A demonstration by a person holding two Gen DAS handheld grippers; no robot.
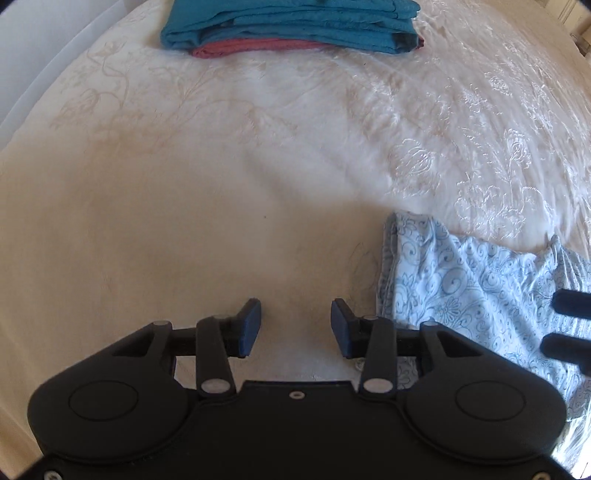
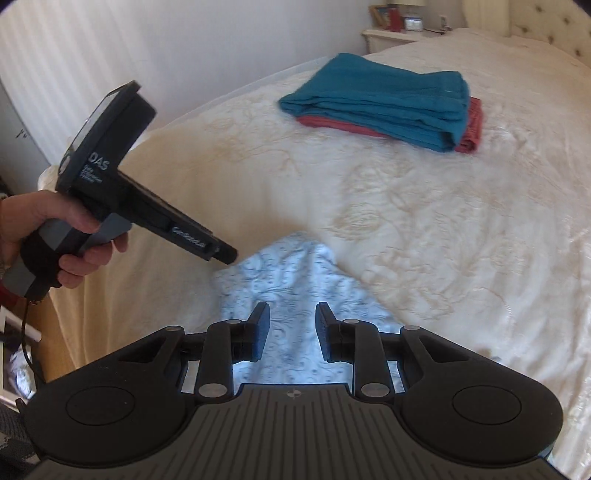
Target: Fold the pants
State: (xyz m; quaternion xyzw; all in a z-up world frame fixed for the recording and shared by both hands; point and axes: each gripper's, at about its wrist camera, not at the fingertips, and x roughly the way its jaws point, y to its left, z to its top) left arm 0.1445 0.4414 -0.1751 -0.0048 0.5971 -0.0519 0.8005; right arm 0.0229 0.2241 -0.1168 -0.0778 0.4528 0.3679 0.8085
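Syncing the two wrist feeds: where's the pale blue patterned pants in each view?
Left wrist: pants at lower right, right of the left gripper, which is open over bare bedspread.
Right wrist: pants at bottom centre, behind the open right gripper.
Shared landmark: teal stack at the top of both.

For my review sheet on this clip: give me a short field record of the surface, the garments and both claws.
surface: cream embroidered bedspread
garment to fold: light blue patterned pants, rumpled near the bed's edge
already folded: teal garment stacked on a red garment, far side of the bed
left claw: open, nothing between its pads, bare bedspread below
right claw: open, above the patterned pants, no fabric gripped
left hand: wrapped around the left tool's handle
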